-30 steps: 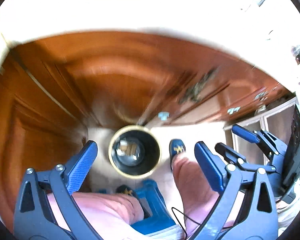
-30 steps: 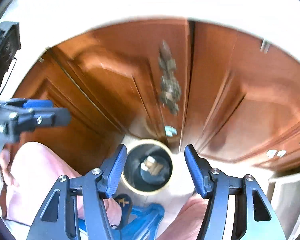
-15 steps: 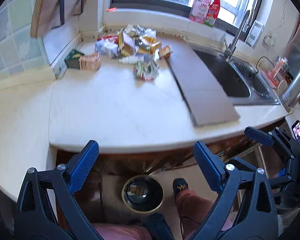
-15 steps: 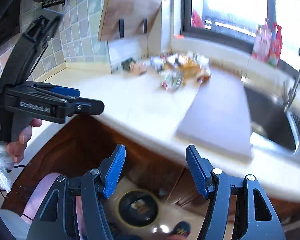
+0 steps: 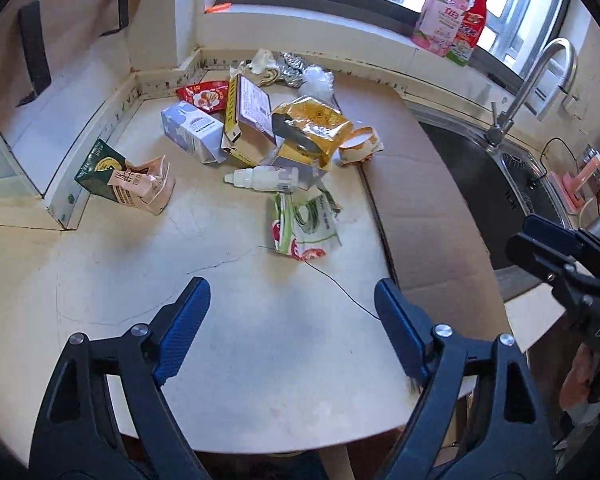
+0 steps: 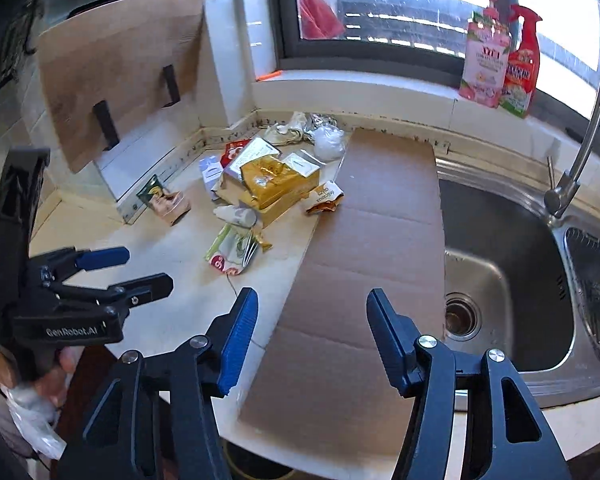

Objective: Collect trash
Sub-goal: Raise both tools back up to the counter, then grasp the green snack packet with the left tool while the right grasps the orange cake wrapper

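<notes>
Both grippers above the near edge of the pale table (image 5: pixel 100 264). Left gripper (image 5: pixel 292 320): jaws apart, just been closing a little, nothing between them. Right gripper (image 6: pixel 312 332): jaws apart too, narrower, also just closing, empty, over a flat cardboard sheet (image 6: pixel 364 248) lying along the table's right edge beside the sink (image 6: pixel 512 280). Trash pile (image 5: pixel 272 136) heaped toward the far left corner under the window: yellow foil bag (image 5: pixel 312 120), white carton (image 5: pixel 190 130), small white bottle (image 5: pixel 264 178), green-and-red wrapper (image 5: pixel 300 228) nearest the near edge, pink-and-green pouch (image 5: pixel 128 178) against the left wall. Only in the right wrist view: sink drain (image 6: pixel 462 316), wooden board (image 6: pixel 112 64) leaning on the left wall, a hand (image 6: pixel 56 368) gripping the left gripper together with a clear plastic bag (image 6: pixel 32 416). Only in the left wrist view: a thin dark thread (image 5: pixel 340 284) trailing from the wrapper.
</notes>
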The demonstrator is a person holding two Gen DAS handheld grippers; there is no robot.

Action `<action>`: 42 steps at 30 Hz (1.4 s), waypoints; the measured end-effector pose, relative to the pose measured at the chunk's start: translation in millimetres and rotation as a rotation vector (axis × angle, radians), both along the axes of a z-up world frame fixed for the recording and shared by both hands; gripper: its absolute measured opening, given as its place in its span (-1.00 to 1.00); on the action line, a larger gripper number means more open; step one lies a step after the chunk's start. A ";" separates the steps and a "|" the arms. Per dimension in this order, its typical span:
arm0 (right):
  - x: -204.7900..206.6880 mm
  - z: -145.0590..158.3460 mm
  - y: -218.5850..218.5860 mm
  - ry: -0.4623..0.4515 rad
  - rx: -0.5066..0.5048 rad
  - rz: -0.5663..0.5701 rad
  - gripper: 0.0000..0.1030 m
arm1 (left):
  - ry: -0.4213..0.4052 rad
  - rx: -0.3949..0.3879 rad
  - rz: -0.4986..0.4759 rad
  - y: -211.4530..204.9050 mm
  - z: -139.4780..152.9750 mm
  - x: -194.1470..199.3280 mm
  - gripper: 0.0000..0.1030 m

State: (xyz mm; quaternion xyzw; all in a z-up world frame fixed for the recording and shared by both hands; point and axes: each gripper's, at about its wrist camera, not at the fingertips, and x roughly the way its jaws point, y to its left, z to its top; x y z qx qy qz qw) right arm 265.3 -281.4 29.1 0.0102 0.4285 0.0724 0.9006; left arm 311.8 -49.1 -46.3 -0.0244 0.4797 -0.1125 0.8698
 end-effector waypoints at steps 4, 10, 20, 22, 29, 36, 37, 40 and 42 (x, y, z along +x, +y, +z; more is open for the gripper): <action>64.8 -17.9 -14.5 0.051 0.074 -0.038 0.13 | 0.065 -0.045 0.041 6.1 -27.5 39.4 0.42; 137.9 -43.3 -28.0 0.103 0.164 -0.075 0.13 | 0.116 -0.090 0.067 6.2 -55.9 78.1 0.39; 201.7 -87.5 -22.5 0.153 0.239 -0.124 0.13 | 0.137 -0.110 0.038 -6.1 -75.1 95.2 -0.21; 209.5 -93.5 -21.1 0.156 0.248 -0.133 0.13 | 0.138 -0.114 0.034 -8.3 -74.5 97.2 -0.67; 226.5 -108.1 -21.9 0.162 0.267 -0.158 -0.02 | 0.025 -0.070 0.078 3.3 -55.6 87.3 -0.90; 237.9 -127.1 -20.7 0.193 0.334 -0.179 -0.18 | -0.100 -0.016 0.142 20.4 -25.4 75.1 -0.90; 238.1 -130.1 -19.6 0.200 0.347 -0.177 -0.28 | -0.109 -0.017 0.142 21.8 -22.0 73.0 -0.90; 234.2 -134.8 -14.6 0.204 0.379 -0.162 -0.47 | -0.122 -0.016 0.140 23.6 -15.2 67.4 -0.90; 227.9 -134.0 -11.1 0.196 0.375 -0.157 -0.49 | -0.129 -0.010 0.137 21.6 -12.3 63.7 -0.90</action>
